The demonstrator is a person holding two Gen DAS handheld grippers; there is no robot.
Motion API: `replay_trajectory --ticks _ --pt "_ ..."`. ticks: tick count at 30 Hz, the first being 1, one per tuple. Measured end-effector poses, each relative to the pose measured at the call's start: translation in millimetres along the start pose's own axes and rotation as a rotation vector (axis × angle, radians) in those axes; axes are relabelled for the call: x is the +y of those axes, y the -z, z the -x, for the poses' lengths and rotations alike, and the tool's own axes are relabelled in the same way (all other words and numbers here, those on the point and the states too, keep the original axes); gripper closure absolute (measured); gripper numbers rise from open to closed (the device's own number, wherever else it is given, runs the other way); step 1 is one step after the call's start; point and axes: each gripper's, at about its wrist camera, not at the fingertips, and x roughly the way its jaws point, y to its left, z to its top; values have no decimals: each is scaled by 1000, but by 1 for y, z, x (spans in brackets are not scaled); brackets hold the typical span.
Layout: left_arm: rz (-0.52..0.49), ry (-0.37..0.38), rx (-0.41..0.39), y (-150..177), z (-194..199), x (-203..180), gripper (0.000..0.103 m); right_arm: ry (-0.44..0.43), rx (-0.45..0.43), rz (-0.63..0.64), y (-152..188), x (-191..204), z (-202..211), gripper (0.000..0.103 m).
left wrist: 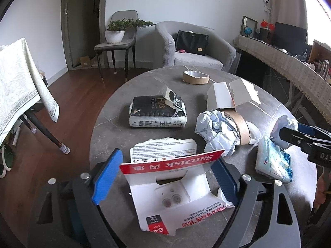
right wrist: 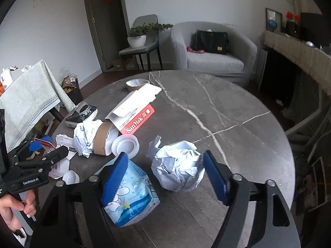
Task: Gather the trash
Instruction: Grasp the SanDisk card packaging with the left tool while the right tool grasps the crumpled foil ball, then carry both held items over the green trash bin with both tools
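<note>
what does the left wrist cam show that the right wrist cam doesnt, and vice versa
Only the left wrist view shows the open SanDisk card package between the open left gripper.

Only the right wrist view shows the crumpled paper ball whole between the open right gripper, and the person's hand.

Both show the round table, cardboard tape roll and blue tissue pack.

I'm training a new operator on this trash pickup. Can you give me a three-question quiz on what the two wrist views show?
1. True or false: the left tongs are shut on the SanDisk card.
2. What sits between the open right tongs?
A. tape roll
B. crumpled paper ball
C. black tissue pack
3. What leans against the brown tape roll?

Key:
1. False; they are open around it.
2. B, crumpled paper ball.
3. Another paper wad.
</note>
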Motion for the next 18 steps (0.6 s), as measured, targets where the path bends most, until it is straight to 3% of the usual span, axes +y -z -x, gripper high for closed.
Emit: replay_trajectory --ticks 4,6,12,18 --pt "-5 11 15 -1 -4 2 27 11 24 -9 0 0 -7 43" --pt "-8 16 13 -1 -5 2 28 12 26 -16 -1 0 -8 49" --pt "7 40 13 -1 -2 10 28 25 19 -11 -5 6 -6 52" --pt "38 68 -25 -2 16 29 28 34 -51 -1 -16 24 13 52"
